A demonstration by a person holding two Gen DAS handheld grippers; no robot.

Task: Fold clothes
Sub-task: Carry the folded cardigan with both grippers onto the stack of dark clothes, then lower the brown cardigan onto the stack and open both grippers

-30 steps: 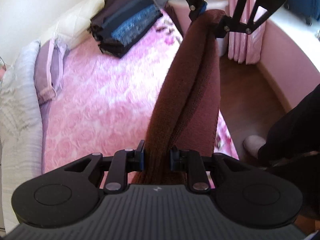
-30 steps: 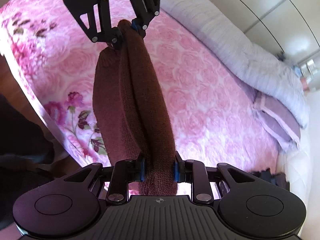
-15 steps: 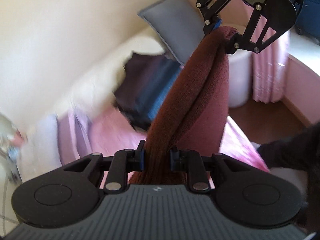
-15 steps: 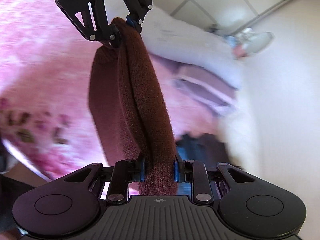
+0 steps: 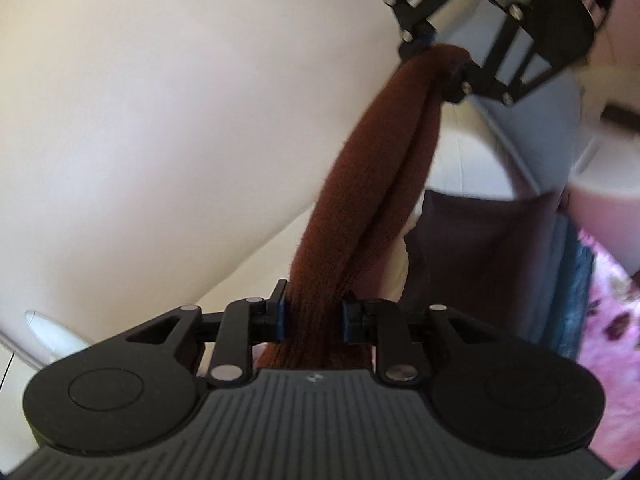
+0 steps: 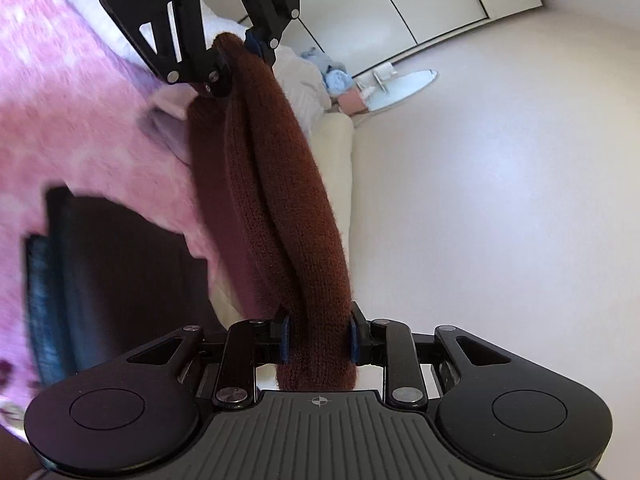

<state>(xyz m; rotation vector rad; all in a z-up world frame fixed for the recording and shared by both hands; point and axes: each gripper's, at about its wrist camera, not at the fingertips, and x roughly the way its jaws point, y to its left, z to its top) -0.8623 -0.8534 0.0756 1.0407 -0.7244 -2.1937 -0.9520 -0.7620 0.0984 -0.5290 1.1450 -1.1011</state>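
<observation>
While stretched in the air between left gripper (image 5: 313, 316) and right gripper (image 6: 319, 340), above the pink bed (image 6: 88, 128) and dark clothes stack (image 6: 120, 264), looks soft, thick, limp: brown sweater (image 6: 276, 208). Both jaws clamped on bunched ends; best gripped there, likely to sag mid-span.

left hand-held gripper (image 5: 313, 316) clamped closed, right hand-held gripper (image 6: 319, 340) clamped closed, facing each other
</observation>
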